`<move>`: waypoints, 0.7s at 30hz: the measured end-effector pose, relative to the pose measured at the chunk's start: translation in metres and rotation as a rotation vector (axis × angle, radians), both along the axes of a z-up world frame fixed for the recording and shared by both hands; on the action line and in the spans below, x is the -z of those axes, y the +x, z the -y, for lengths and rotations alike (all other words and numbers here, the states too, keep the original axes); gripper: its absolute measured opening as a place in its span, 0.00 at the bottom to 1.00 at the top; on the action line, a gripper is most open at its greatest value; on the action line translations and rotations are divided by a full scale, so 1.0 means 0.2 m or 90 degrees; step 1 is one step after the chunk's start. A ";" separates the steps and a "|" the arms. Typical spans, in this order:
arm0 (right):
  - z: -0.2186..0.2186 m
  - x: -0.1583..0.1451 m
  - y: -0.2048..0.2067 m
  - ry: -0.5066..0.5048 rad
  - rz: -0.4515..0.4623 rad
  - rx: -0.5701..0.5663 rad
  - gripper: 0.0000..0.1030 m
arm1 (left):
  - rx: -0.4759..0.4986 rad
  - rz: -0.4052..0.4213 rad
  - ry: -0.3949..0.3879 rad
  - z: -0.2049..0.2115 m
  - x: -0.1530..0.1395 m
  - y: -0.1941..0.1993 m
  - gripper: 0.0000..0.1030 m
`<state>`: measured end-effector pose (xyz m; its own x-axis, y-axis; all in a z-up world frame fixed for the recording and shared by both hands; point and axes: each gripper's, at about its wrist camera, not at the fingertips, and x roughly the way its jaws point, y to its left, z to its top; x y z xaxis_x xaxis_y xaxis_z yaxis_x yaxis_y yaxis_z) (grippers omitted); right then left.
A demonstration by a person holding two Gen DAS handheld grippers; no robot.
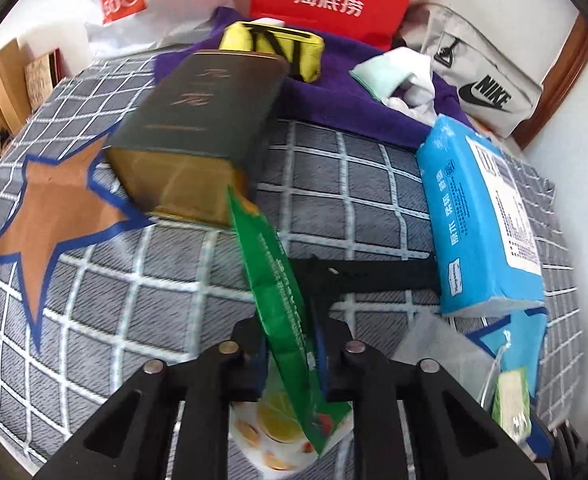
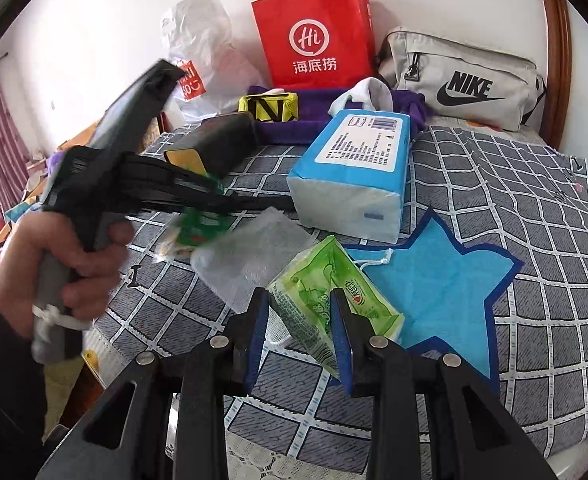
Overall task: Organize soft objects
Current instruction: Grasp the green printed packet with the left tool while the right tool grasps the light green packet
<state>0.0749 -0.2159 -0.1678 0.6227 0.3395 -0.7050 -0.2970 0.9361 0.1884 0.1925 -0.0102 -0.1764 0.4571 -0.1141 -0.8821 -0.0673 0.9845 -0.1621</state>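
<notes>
My left gripper [image 1: 292, 332] is shut on a flat green snack packet [image 1: 270, 264], which stands on edge between the fingers above the checked bedspread [image 1: 353, 184]. In the right wrist view a hand [image 2: 74, 248] holds that left gripper [image 2: 214, 196] low over the bed, blurred, with the packet [image 2: 198, 224] under it. My right gripper [image 2: 299, 320] has its blue pads [image 2: 260, 320] pressed on both sides of a light-green tissue pack [image 2: 325, 296]. That pack [image 1: 511, 404] also shows at the lower right of the left wrist view.
A blue tissue pack [image 2: 353, 176], a dark green box [image 2: 214, 144], a white mesh pouch [image 2: 246, 264] and a blue star patch [image 2: 433, 292] lie on the bed. Behind are a yellow pouch [image 2: 270, 108], purple towel [image 1: 353, 100], red paper bag [image 2: 313, 32] and grey Nike bag [image 2: 461, 80].
</notes>
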 end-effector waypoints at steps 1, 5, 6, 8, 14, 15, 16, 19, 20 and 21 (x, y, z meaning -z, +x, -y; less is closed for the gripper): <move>-0.01 0.00 0.00 -0.005 0.001 0.000 0.30 | -0.004 0.006 0.005 -0.04 -0.01 -0.02 0.16; -0.03 0.00 0.00 -0.008 -0.001 -0.004 0.30 | -0.016 0.014 0.009 -0.15 -0.03 -0.09 0.16; -0.04 0.00 0.00 -0.011 -0.001 -0.004 0.30 | -0.022 0.015 0.006 -0.19 -0.03 -0.11 0.16; -0.05 0.00 0.01 -0.014 -0.001 -0.006 0.30 | -0.031 0.008 0.008 -0.25 -0.02 -0.11 0.16; -0.08 0.01 0.02 -0.039 -0.002 -0.010 0.31 | -0.026 -0.009 -0.006 -0.35 0.04 -0.17 0.30; -0.09 0.01 0.03 -0.044 -0.004 -0.013 0.31 | -0.028 -0.011 0.003 -0.36 0.04 -0.18 0.45; -0.09 0.02 0.03 -0.045 -0.005 -0.014 0.31 | -0.027 -0.011 0.020 -0.36 0.04 -0.19 0.53; -0.10 0.02 0.03 -0.052 -0.008 -0.015 0.32 | -0.023 -0.006 0.075 -0.36 0.06 -0.22 0.58; -0.10 0.03 0.04 -0.056 -0.010 -0.015 0.32 | -0.022 -0.002 0.075 -0.36 0.07 -0.22 0.58; -0.10 0.03 0.04 -0.058 -0.011 -0.014 0.32 | -0.024 0.007 0.075 -0.36 0.07 -0.23 0.58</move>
